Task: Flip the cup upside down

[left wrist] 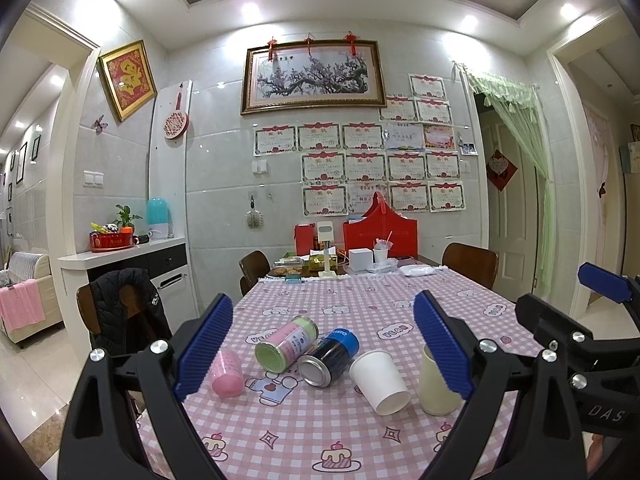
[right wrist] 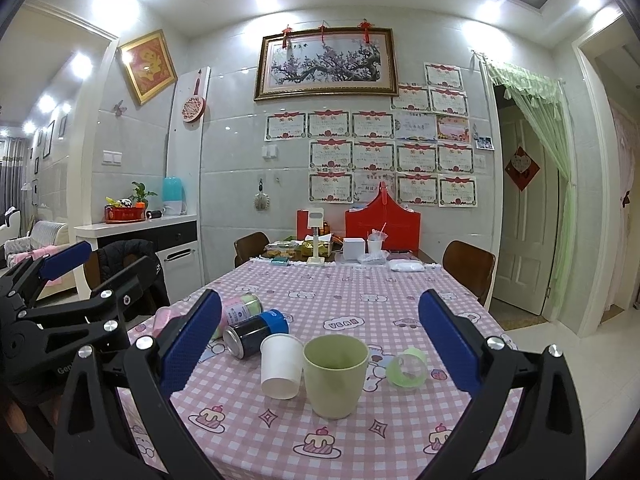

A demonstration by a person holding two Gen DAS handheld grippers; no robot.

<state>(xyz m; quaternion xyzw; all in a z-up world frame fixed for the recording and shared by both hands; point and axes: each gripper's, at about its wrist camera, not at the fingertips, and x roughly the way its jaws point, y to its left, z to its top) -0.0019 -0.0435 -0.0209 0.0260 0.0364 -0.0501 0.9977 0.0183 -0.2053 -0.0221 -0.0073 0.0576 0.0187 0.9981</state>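
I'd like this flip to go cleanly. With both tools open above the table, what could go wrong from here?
1. The white paper cup stands mouth-down right beside the upright green cup; the open right tool could knock it while closing.
2. The dark can and pink-green can lie on their sides nearby and may roll if bumped.
3. The left tool, also open, hovers close and could collide with the right.
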